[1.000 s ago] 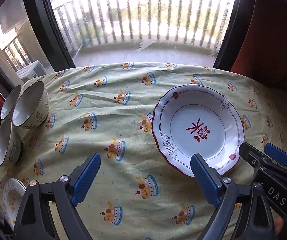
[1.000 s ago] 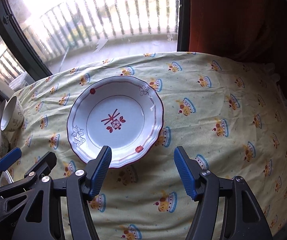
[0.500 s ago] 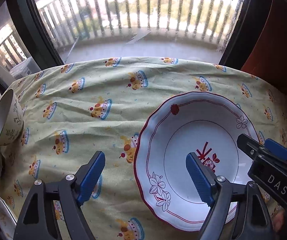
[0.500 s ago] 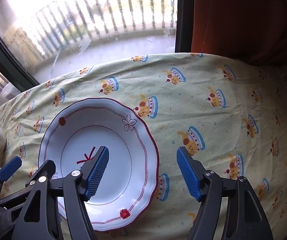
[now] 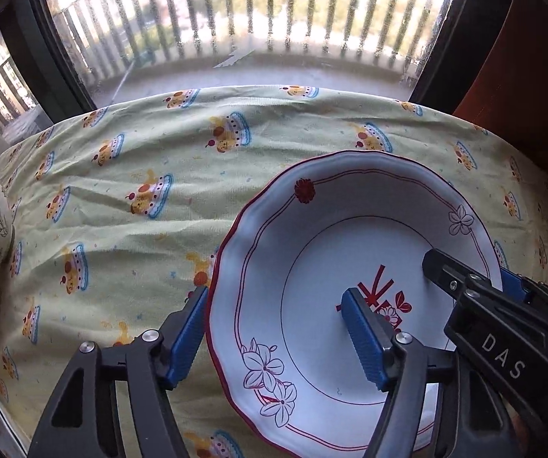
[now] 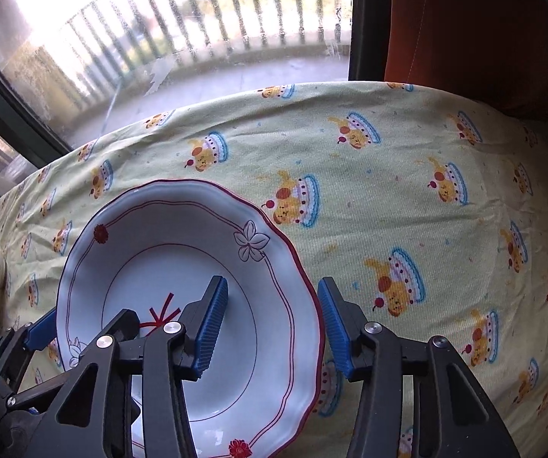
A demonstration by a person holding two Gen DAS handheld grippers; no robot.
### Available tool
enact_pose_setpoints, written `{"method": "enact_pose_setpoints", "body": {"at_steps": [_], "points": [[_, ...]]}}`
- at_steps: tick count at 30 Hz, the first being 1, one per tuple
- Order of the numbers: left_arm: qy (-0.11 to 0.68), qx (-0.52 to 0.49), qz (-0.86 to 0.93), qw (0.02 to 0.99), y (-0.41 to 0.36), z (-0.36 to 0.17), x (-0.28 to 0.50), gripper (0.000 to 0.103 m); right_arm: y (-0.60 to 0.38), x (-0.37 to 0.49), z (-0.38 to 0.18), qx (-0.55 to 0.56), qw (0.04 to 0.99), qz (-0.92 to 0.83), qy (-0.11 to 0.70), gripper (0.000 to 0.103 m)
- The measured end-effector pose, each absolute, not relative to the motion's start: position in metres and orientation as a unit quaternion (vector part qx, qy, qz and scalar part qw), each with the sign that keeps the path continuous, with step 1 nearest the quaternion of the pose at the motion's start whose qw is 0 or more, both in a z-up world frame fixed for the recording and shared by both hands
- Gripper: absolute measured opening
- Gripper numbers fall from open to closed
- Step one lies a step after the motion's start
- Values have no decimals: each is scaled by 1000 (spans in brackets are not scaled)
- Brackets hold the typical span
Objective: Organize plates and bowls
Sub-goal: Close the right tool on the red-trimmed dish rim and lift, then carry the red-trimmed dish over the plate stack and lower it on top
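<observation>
Left wrist view puts my left gripper (image 5: 277, 330) astride the left rim of the plate (image 5: 312, 252) lying on the tablecloth (image 5: 129, 160), one pad outside, one over the well, jaws closing but, as far as I can tell, not yet pinching. My right gripper (image 6: 272, 322) straddles the opposite rim likewise, narrower and closing. Being round, the plate offers no long axis, so I judge both hands equally near.
</observation>
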State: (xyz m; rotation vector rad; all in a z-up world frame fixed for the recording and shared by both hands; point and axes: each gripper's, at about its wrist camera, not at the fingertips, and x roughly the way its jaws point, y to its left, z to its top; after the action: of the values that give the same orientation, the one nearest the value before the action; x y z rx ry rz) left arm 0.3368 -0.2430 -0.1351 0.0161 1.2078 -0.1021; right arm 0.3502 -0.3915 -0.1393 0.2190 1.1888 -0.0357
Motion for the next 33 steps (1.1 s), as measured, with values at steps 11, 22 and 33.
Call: {"method": "enact_pose_setpoints", "body": {"at_steps": [11,22,33], "points": [[579,27,-41,814,-238,-132,309,71,-384,324,-135,90,821,-11,564,48],[605,28,-33,795,-220,-130,250,71,-367,260,-129,90,804,0,588,47],[618,13,-16,786,-207,-129,192,71,-349,199,-127,88,792,14,604,46]]}}
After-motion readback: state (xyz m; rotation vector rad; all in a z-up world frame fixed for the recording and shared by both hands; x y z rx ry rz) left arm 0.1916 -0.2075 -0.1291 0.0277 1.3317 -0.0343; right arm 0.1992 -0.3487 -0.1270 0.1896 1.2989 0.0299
